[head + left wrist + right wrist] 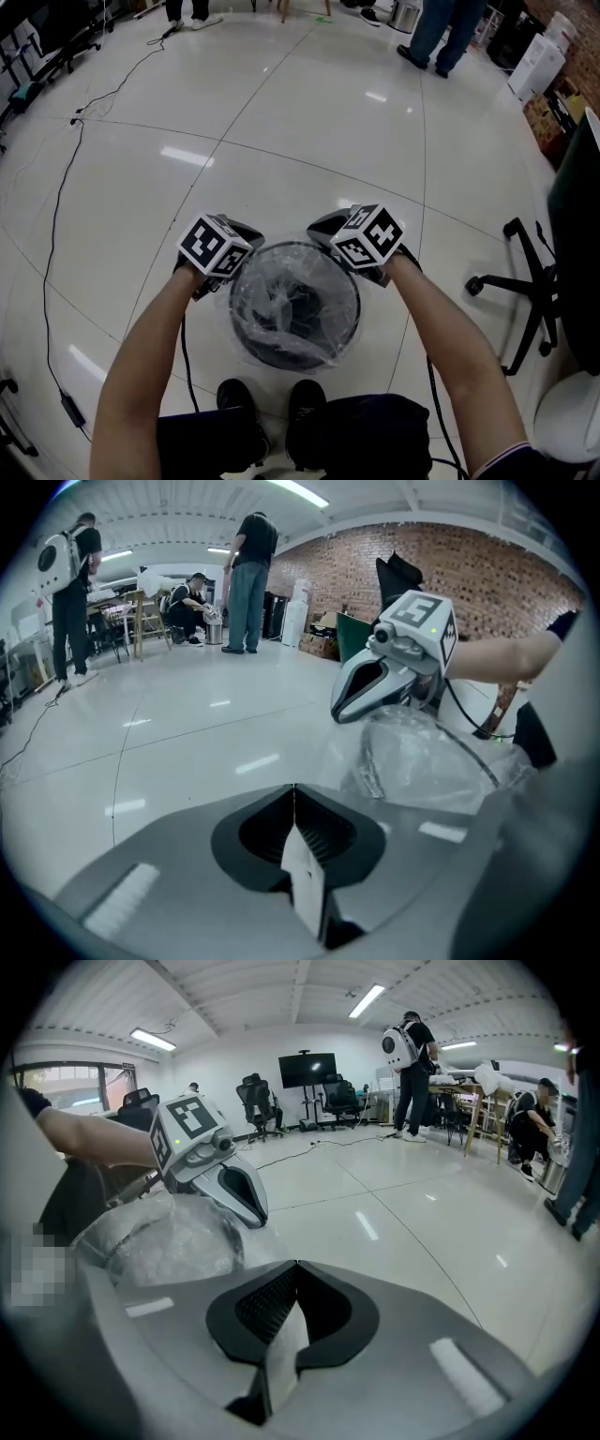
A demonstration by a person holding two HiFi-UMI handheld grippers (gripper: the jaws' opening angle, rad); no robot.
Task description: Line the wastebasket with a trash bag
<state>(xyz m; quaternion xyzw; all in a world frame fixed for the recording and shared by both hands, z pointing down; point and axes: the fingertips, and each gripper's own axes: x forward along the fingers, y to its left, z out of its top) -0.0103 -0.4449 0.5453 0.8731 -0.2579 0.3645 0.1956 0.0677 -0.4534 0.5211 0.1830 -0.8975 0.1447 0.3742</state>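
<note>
We hold the trash bag (298, 298) by its mouth, with 1 gripper at each side of the wastebasket (281, 360), which stands on the glossy floor (309, 141) just in front of our shoes (234, 398). The left hand-held gripper (294, 803) has its jaws pressed together, and a pale strip of film runs out from between them. The right hand-held gripper (294, 1279) shows the same, jaws together on a thin fold of the bag. In the head view the 2 sit at opposite points of the rim, and the clear film hangs inside the dark bin and lies crumpled over its edge.

We judge the bag to be very light, soft and limp: it has no shape of its own and goes wherever we pull it. The film looks smooth, so it may slide out of a loose pinch, and thin enough that a hard tug against the rim could stretch or tear it. The best hold is on the hem of the mouth, at 2 opposite points, with some film doubled between the pads so the grip bites.

The wastebasket looks light too, and the shiny floor offers little friction, so an uneven pull could shift or tip it. We would draw both sides down evenly over the rim
</note>
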